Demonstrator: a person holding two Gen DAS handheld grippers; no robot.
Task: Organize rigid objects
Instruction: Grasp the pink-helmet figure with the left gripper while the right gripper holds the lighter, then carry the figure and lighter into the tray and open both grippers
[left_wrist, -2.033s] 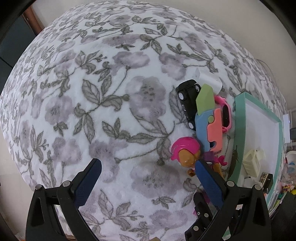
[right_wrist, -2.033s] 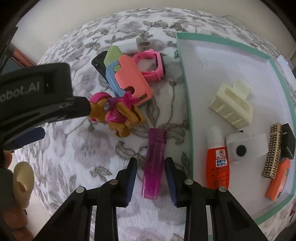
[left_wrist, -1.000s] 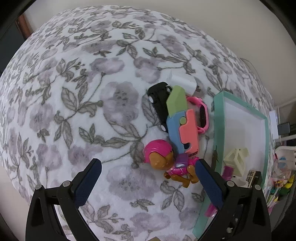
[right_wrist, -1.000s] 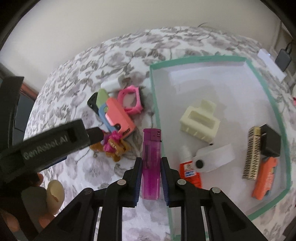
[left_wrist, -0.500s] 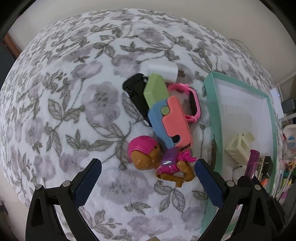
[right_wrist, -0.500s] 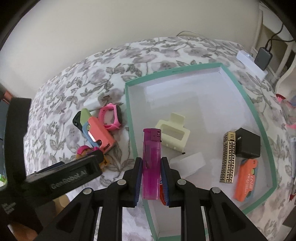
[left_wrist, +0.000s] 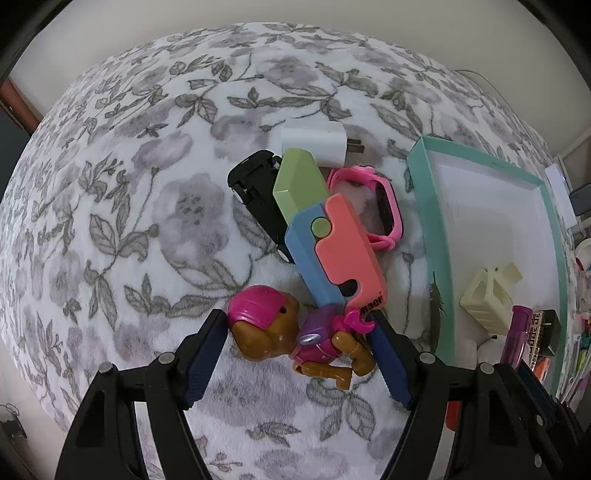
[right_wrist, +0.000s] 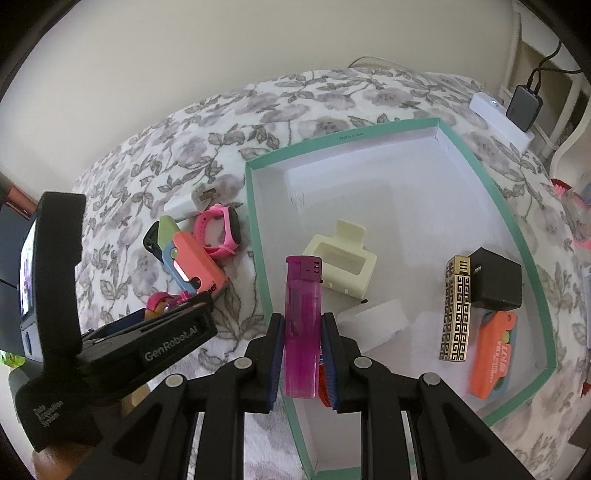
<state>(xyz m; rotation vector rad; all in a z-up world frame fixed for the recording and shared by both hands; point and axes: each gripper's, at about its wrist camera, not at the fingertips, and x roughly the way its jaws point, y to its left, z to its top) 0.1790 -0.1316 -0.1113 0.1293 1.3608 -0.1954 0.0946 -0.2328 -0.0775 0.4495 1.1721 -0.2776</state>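
with several items already in the box (right_wrist: 513, 218), the right gripper (right_wrist: 302, 354) clamped a lighter (right_wrist: 302, 325) over its left edge while the left gripper (left_wrist: 295, 354), jaws closing but not yet pressing, straddled the toy dog (left_wrist: 295, 336) beside four more loose items on the bedspread (left_wrist: 147, 206).

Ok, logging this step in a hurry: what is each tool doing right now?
Left tool: closing around the toy dog figure, not yet gripping.
Right tool: shut on the purple lighter.
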